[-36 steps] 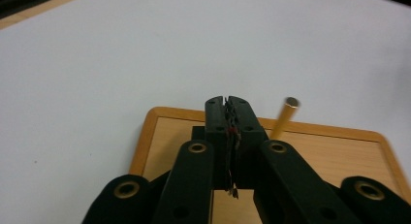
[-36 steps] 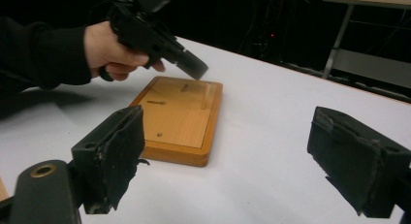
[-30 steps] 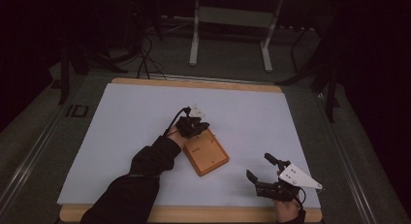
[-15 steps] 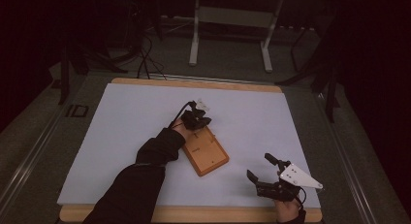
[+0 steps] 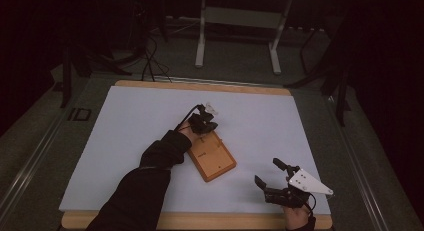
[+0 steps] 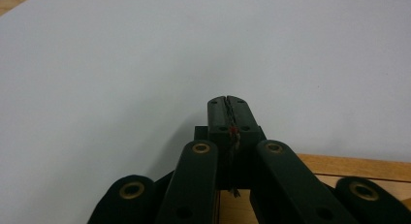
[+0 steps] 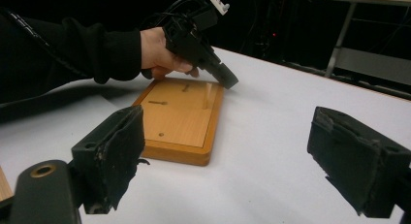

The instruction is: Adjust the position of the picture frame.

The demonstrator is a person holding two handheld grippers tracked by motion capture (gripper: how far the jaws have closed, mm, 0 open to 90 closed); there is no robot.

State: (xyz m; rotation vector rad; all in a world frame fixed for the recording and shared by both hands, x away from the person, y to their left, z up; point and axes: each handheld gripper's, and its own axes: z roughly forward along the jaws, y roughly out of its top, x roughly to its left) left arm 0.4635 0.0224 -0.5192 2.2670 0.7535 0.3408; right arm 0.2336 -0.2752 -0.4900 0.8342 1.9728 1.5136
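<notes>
A flat wooden board with small slots in its top lies on the white table, slightly right of the middle. My left gripper is at the board's far end, jaws shut, tips low over the white surface just past the edge. In the left gripper view its fingertips meet, with the board behind them. In the right gripper view the board lies ahead with the left gripper at its far corner. My right gripper rests near the front right edge, open and holding nothing.
A sleeved forearm crosses the table from the front edge to the board. The wooden table rim runs along the front. Metal stand legs and cables are on the dark floor beyond the table.
My left gripper has shifted a little toward the far end of the board, jaws staying shut. The right gripper has kept still and open.
</notes>
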